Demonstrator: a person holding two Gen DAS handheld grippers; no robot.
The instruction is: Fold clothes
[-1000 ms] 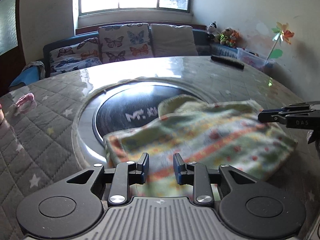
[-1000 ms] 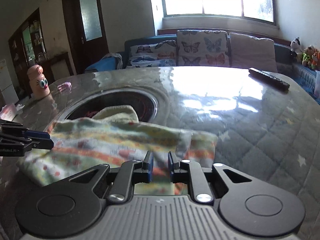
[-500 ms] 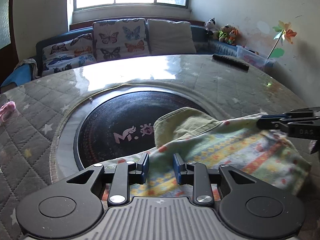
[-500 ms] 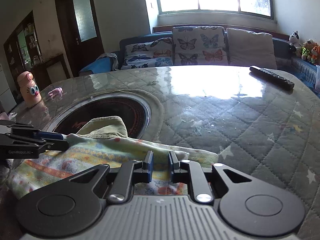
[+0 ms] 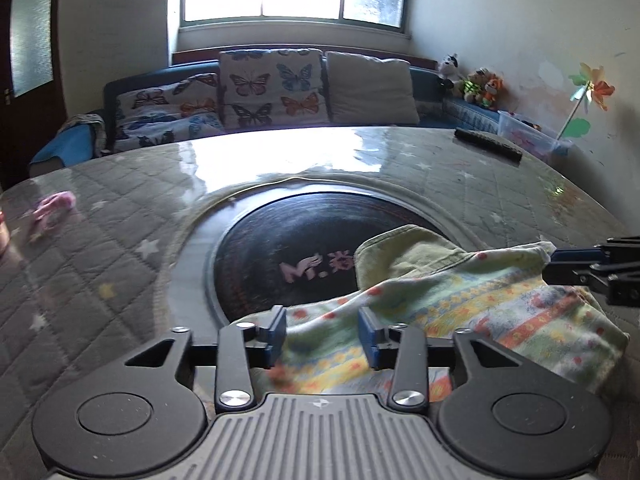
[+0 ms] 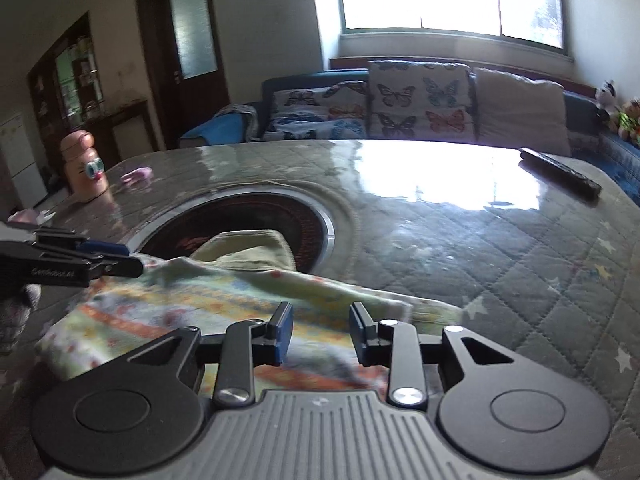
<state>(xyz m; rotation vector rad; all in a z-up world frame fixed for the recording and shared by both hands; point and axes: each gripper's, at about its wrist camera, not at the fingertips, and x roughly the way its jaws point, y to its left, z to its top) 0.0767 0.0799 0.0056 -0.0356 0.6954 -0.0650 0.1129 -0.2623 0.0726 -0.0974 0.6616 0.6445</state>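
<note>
Now left gripper (image 5: 322, 334) and right gripper (image 6: 320, 330), fingers spread, pinching nothing. Pale green patterned cotton garment (image 5: 472, 312) lies doubled on quilted grey star-print table cover (image 5: 100, 256), partly over round black hotplate (image 5: 280, 240). Likely released so fold settles flat.

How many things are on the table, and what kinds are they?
Clothes: 1, the patterned garment
Remote controls: 1, the black remote
Toy bottles: 1, the peach bottle with an eye
Small pink things: 1, the pink item
Grippers: 2, left gripper and right gripper, both open
Total: 6
</note>
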